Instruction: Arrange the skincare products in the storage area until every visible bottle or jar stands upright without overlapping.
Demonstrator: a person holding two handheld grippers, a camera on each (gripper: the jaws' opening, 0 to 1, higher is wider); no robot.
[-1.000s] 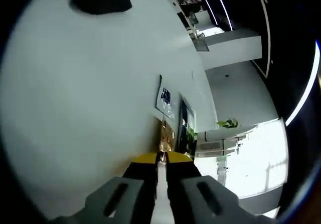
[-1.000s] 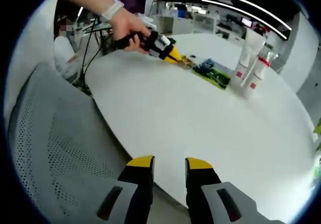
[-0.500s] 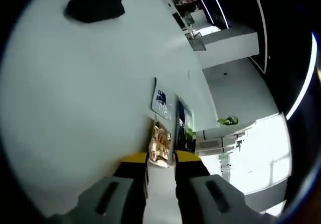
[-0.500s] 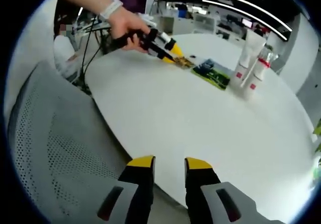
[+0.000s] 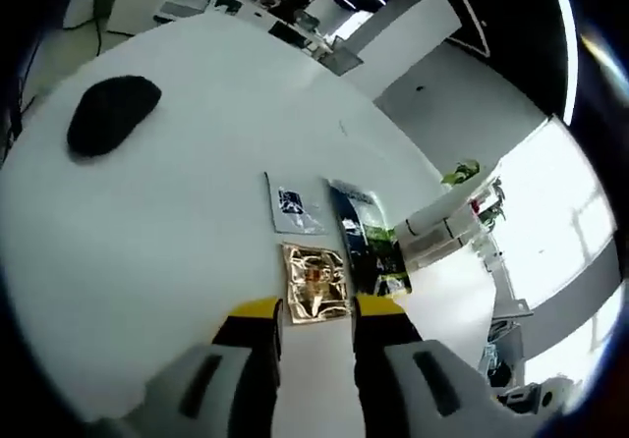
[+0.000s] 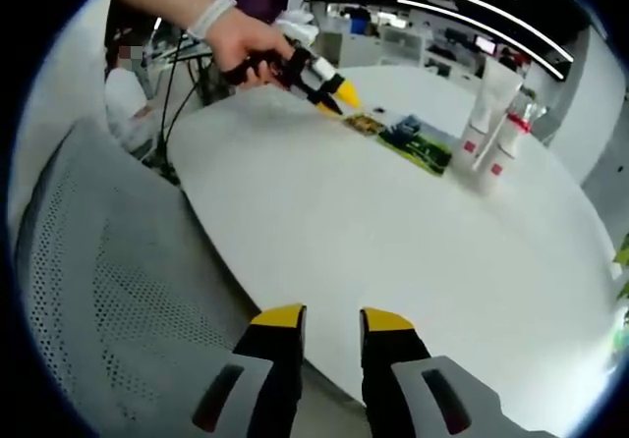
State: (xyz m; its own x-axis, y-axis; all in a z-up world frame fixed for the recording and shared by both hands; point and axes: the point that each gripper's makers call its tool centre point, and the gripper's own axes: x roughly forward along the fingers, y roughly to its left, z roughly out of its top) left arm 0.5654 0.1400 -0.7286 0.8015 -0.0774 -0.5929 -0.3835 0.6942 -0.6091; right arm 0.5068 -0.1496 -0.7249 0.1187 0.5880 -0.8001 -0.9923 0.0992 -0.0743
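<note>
- Since I lifted the left gripper (image 5: 316, 322) off the gold sachet (image 5: 314, 282), it lies flat on the tabletop (image 5: 177, 222); jaws parted, empty.
- Right gripper (image 6: 329, 322) idles (jaws apart, empty); tubes (image 6: 488, 124) stand upright, beside the sachets.

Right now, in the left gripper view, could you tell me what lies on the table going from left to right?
Black lump → clear packet with a dark label → gold foil packet → dark green packet → white tubes.
</note>
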